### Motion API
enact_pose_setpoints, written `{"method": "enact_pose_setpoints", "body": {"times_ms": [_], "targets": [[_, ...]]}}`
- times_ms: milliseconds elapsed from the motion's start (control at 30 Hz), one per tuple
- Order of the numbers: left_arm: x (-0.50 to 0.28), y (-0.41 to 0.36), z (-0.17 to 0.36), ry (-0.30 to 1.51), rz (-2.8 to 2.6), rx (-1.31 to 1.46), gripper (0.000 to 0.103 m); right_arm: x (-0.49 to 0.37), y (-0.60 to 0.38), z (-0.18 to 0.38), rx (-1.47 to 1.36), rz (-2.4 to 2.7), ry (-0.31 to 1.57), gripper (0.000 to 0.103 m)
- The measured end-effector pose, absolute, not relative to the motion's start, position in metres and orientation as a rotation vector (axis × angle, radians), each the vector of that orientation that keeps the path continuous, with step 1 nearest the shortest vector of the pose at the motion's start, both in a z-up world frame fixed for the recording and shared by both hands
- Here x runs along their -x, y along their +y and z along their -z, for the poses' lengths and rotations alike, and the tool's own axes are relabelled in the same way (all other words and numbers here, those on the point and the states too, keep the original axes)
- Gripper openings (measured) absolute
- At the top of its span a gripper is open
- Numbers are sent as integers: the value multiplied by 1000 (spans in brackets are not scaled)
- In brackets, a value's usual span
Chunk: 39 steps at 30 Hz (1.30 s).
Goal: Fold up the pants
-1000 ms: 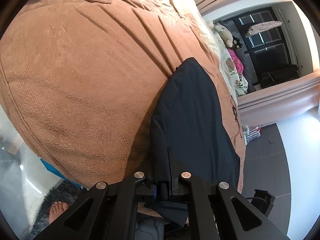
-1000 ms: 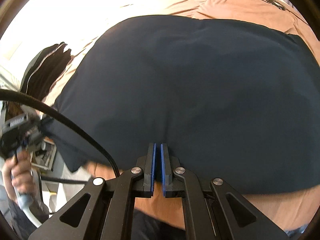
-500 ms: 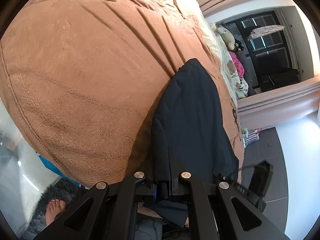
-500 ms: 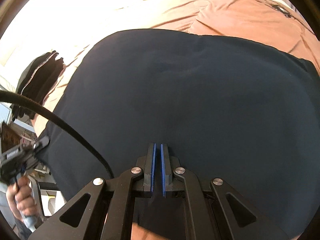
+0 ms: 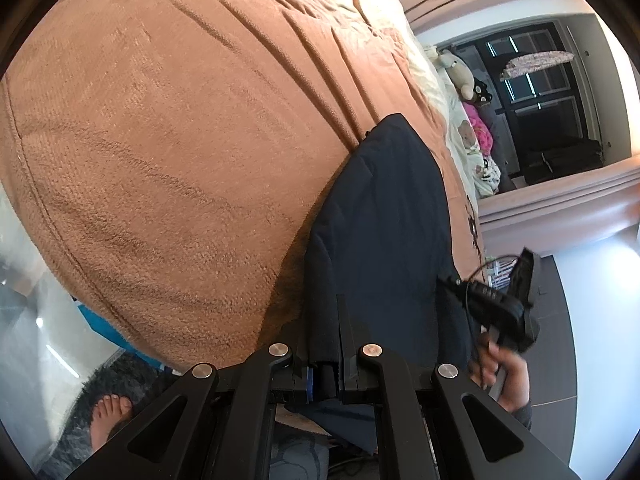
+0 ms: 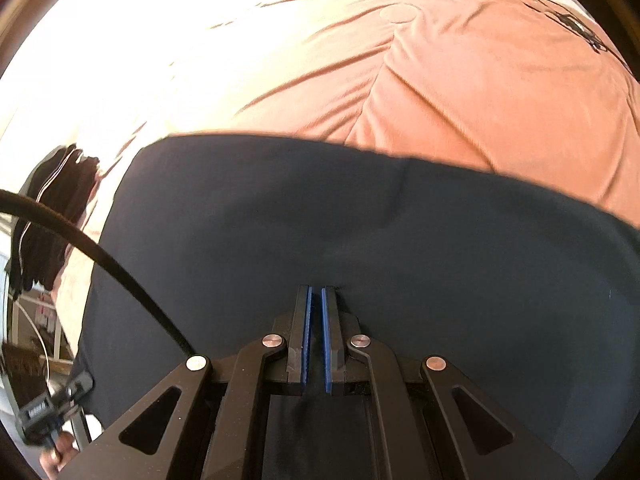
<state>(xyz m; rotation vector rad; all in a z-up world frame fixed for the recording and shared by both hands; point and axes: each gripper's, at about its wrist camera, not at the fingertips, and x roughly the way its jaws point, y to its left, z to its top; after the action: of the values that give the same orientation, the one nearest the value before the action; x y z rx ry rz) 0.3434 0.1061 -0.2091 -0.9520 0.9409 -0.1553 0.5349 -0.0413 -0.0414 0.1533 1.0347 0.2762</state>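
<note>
Dark navy pants (image 5: 384, 232) lay on a bed, spread over a brown fleece blanket (image 5: 168, 152); in the left wrist view they ran as a long strip away from the camera, w/ one end hanging off the bed's near edge. The left gripper (image 5: 326, 376) was nearly closed, pinching a folded edge of the pants between its blue-padded fingers. In the right wrist view the pants (image 6: 360, 248) filled the lower half of the frame as a broad dark sheet, fabric mostly smooth w/ one faint crease near the middle. The right gripper (image 6: 316, 340) was closed, w/ the pants' cloth caught in the narrow slot between its fingers. Beyond the pants: blanket w/ soft wrinkles, then pale bedding (image 6: 120, 60) washed out by bright light, & a second dark garment (image 6: 52, 220) at the far left edge of the bed. A black cable (image 6: 100, 264) crossed the left of that view. Left wrist view also showed a hand (image 5: 506, 372) on the other gripper's handle at right, a bare foot (image 5: 108, 416) on a dark rug (image 5: 116, 380), stuffed toys (image 5: 460, 76) at the far end of the bed, & a dark window (image 5: 536, 92).
</note>
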Motion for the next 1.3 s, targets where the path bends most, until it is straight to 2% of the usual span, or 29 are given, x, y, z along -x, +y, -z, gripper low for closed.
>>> {"method": "enact_pose_setpoints", "body": {"times_ms": [433, 500, 567, 667, 900, 967, 1067, 1300], "targets": [[-348, 108, 211, 963, 150, 945, 8, -569, -43, 44, -140, -191, 1018, 0], [-349, 110, 212, 966, 152, 952, 11, -561, -46, 36, -145, -193, 997, 0], [-352, 111, 215, 965, 152, 956, 22, -552, -43, 29, -151, -214, 977, 0], [-359, 111, 218, 957, 170, 949, 22, -528, -43, 23, -160, -241, 954, 0], [-371, 113, 219, 954, 189, 961, 22, -490, -44, 23, -171, -287, 954, 0], [-369, 112, 216, 951, 192, 952, 14, -477, -40, 30, -165, -290, 955, 0], [-368, 108, 207, 940, 206, 936, 10, -467, -45, 42, -172, -298, 970, 0], [-370, 92, 166, 885, 247, 886, 7, -449, -51, 61, -240, -301, 977, 0]]}}
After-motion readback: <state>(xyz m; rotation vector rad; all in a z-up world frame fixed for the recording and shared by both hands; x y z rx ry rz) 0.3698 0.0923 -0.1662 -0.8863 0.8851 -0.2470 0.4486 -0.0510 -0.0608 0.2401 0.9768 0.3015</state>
